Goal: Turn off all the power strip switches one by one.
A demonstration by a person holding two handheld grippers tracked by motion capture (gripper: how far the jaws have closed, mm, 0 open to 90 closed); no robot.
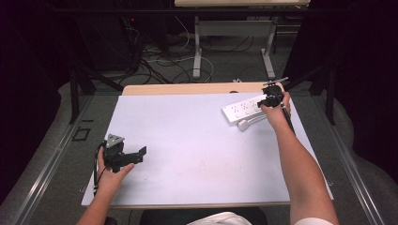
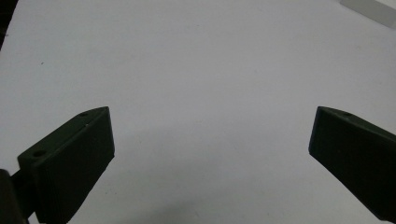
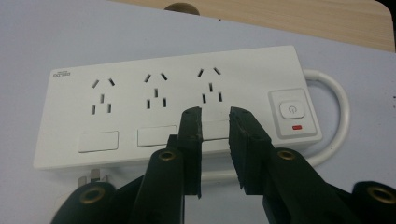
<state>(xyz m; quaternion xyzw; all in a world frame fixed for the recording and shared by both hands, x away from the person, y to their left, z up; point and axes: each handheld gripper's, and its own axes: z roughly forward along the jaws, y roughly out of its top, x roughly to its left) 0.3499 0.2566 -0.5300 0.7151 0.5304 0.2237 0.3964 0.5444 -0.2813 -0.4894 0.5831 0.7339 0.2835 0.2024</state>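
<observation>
- A white power strip [image 1: 244,110] lies at about two o'clock on a pale sheet [image 1: 187,140] covering the table, its three socket groups facing up.
- A thick white cable [image 3: 340,107] loops out from the strip's switch end; a plug [image 3: 93,176] peeks from under the strip's near edge.
- The right gripper [image 3: 215,122] hovers over the strip's near edge, between the third socket and the power button [image 3: 292,109]. Its jaws stand slightly apart, with nothing visibly pinched between them.
- The left gripper [image 1: 126,155] rests at about eight o'clock, well apart from the strip, jaws spread wide over bare sheet.
- Judged from this, the work is at an early stage: the strip is being approached, not yet gripped, and nothing is plugged in.
</observation>
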